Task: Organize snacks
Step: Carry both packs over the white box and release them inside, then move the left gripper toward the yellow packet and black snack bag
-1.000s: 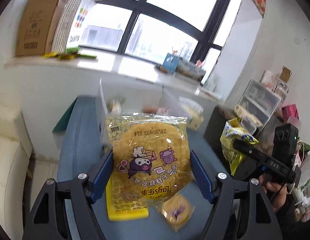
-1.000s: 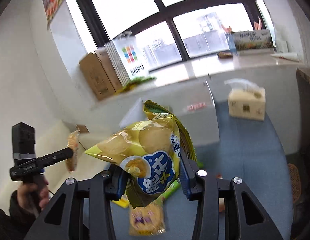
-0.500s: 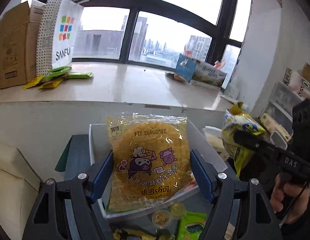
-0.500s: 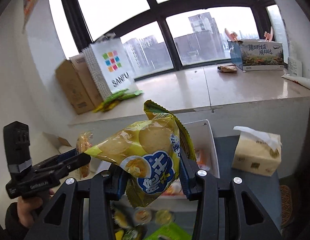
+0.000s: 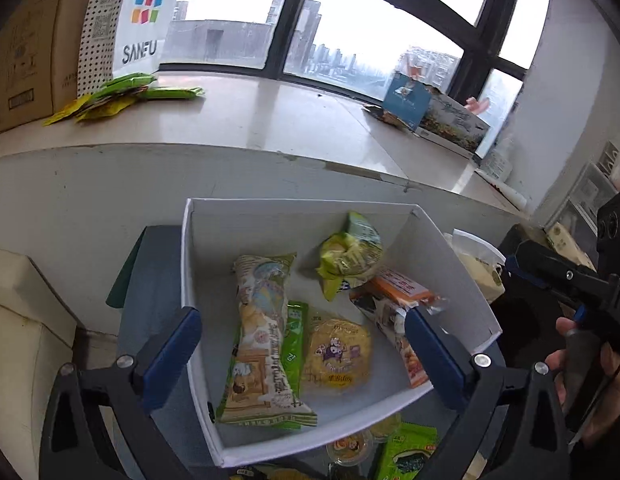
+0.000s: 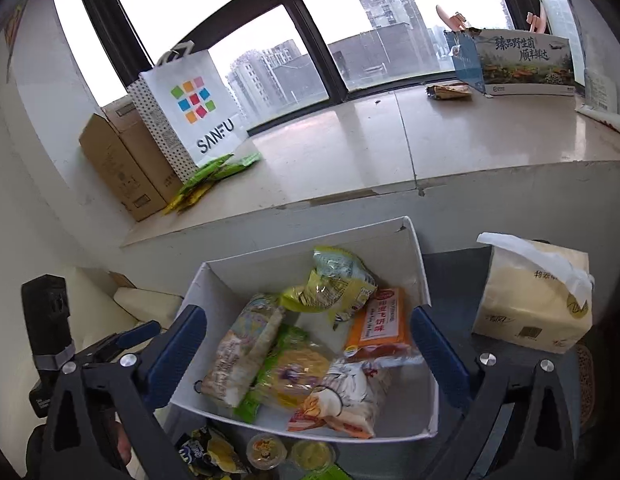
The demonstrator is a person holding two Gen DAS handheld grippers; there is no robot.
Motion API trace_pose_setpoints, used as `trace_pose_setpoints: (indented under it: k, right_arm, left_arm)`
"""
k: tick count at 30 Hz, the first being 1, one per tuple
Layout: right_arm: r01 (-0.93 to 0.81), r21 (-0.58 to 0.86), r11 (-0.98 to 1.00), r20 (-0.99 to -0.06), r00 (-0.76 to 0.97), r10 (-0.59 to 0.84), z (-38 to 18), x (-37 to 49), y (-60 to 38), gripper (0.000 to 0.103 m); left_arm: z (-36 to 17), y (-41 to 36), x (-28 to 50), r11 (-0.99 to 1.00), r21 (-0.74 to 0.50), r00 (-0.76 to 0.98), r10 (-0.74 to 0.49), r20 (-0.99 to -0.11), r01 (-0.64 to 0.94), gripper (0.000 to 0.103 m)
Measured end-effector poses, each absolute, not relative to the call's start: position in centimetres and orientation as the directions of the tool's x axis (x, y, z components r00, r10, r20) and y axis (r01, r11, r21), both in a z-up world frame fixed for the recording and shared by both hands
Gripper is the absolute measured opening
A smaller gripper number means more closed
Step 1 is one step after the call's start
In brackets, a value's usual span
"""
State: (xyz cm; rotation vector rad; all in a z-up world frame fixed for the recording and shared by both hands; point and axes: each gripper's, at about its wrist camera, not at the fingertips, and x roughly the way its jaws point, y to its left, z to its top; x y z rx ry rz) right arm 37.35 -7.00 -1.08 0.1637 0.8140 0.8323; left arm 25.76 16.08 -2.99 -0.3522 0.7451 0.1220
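Hovering over white box (image 5: 237, 232) on blue table (image 5: 149, 280), left claw (image 5: 305, 344) released, right claw (image 6: 310, 344) released, windowsill (image 6: 390, 140) behind.

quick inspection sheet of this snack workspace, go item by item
Surface: blue tabletop against a pale wall below the windowsill.
Job's things: white box holds the round yellow biscuit pack, yellow chip bag, long cracker pack, orange pack and others. Small cups and a green packet lie on the table in front of the box.
Clutter: tissue pack right of the box.
Grippers: left gripper and right gripper open, empty, above the box.
Cables: nothing seen.
Surroundings: SANFU bag, cardboard boxes, green sachets on the sill.
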Motion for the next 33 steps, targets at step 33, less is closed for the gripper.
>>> trace_pose_setpoints:
  k: [33]
  right_arm:
    - [-0.712, 0.218, 0.668, -0.379, 0.569, 0.730, 0.0, 10.5, -22.7, 0.103]
  left_arm:
    - [2.7, 6.7, -0.6, 0.971, -0.210, 0.911, 0.015, -0.412, -0.111, 0.103]
